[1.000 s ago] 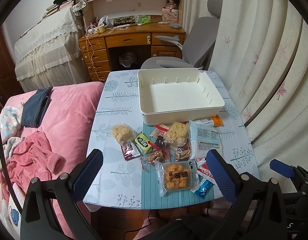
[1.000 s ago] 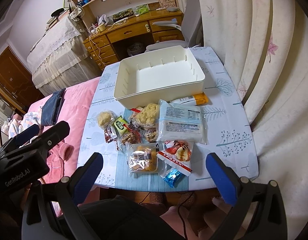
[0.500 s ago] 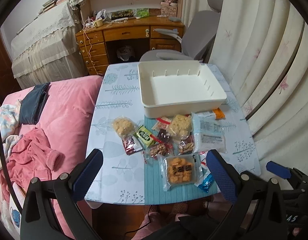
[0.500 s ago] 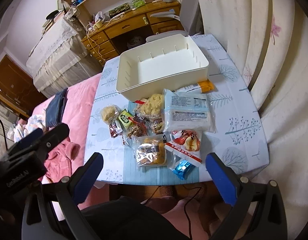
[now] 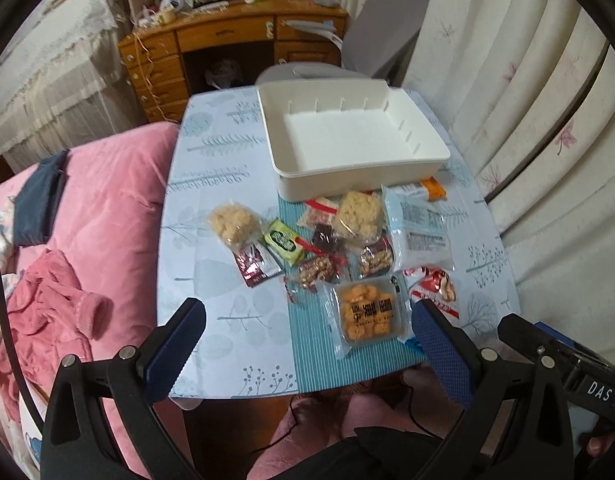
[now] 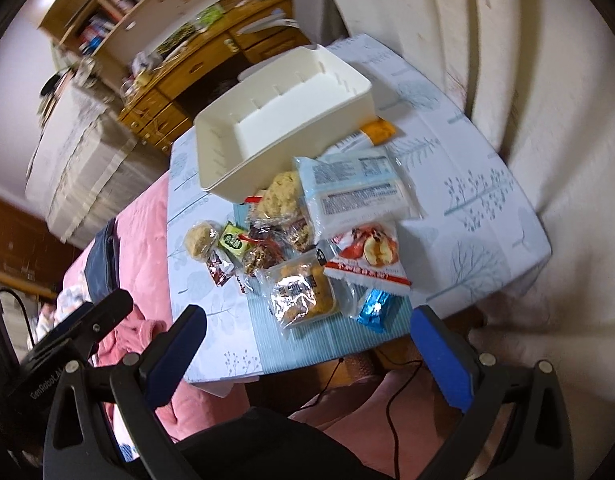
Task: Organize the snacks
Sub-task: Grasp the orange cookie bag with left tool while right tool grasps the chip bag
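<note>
Left wrist view: the left gripper (image 5: 307, 344) is spread wide and holds nothing, low over the near edge of the worktop (image 5: 227, 320). The right gripper (image 6: 307, 344) is wide apart too, with nothing in it. Its picture is blurry and tilted. The right blue finger (image 5: 439, 348) hides part of a small blue packet (image 6: 373, 309). Next comes a clear pack of orange biscuits (image 5: 365, 312), then a red and white bag (image 6: 367, 258). Small snacks (image 5: 315, 252) lie in a heap, some on top of others, so their labels are hard to read. An orange packet (image 5: 433, 188) is half hidden by the white bin (image 5: 347, 136), which sits farthest back, with nothing inside.
</note>
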`<act>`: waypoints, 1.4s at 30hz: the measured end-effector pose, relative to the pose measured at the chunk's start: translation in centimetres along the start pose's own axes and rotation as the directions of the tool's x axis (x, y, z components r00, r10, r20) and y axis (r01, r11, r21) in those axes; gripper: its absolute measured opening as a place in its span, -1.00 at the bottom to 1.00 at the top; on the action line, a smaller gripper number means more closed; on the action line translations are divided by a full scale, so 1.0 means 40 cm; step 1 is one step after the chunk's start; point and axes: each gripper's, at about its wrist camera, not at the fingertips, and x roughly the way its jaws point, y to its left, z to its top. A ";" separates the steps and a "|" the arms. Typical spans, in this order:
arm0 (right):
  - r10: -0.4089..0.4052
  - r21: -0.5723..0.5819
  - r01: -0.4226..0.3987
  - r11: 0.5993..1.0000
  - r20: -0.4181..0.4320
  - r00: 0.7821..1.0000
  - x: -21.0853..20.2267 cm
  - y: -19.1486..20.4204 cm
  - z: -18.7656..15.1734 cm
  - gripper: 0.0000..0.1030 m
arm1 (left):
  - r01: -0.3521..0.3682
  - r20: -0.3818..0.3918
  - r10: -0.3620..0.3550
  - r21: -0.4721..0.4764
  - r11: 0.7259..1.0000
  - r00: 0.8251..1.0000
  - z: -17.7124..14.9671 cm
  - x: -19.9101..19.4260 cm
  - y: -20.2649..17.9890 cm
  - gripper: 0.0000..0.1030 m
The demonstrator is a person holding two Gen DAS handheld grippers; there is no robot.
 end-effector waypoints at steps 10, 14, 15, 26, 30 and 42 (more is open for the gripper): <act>-0.021 0.198 0.029 0.980 -0.042 0.999 0.042 -0.068 -0.036 0.98 | 0.094 -0.209 -0.097 -0.027 0.995 0.973 -0.011 0.155 0.025 0.99; 0.008 0.292 0.016 0.956 -0.081 0.997 0.074 -0.113 -0.036 0.98 | 0.125 -0.291 -0.136 -0.058 0.991 0.947 -0.019 0.217 0.021 0.99; 0.017 0.311 0.012 0.950 -0.090 0.996 0.081 -0.123 -0.037 0.98 | 0.126 -0.306 -0.139 -0.063 0.990 0.942 -0.021 0.227 0.019 0.99; 0.109 0.492 0.025 0.870 -0.240 0.965 0.215 -0.232 0.021 0.90 | 0.088 -0.488 -0.132 -0.113 0.990 0.863 -0.027 0.377 -0.040 0.98; 0.138 0.498 0.036 0.866 -0.309 0.941 0.275 -0.251 0.059 0.89 | 0.038 -0.573 -0.111 -0.137 0.990 0.812 -0.043 0.451 -0.071 0.98; 0.186 0.428 0.060 0.902 -0.510 0.840 0.448 -0.285 0.171 0.73 | -0.108 -0.683 -0.097 -0.251 0.962 0.724 -0.063 0.610 -0.128 0.98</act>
